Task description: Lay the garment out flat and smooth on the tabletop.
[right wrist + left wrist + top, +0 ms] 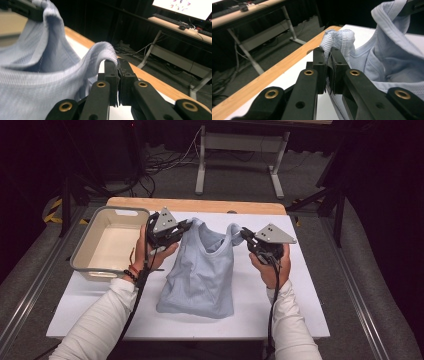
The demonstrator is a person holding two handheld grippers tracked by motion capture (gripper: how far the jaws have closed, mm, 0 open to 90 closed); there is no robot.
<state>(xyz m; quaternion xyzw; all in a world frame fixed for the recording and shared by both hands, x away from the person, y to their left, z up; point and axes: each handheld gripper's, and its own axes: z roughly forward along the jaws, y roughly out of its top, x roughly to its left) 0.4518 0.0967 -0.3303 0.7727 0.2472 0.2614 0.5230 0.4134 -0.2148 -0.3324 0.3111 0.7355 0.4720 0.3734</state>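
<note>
Dark curtains and a cable-strewn floor lie beyond the bench (280, 320), whose white top has a wooden strip along its far edge. Left of the light-blue tank top (200, 275) sits a shallow beige tub (87, 257), empty as far as can be seen. Next comes the left hand-held gripper (187, 226), just beside the tub's right rim, its jaws closed tight on the garment's left shoulder strap; in the left gripper view (328, 56) a bunch of ribbed fabric bulges out above the pinched pads. The tank top lies in the middle of the bench, its lower body resting flat while both straps are lifted clear. Right of the garment, the right hand-held gripper (245, 235) is likewise clamped on the other strap, the cloth folded over its closed tips in the right gripper view (117, 65).
</note>
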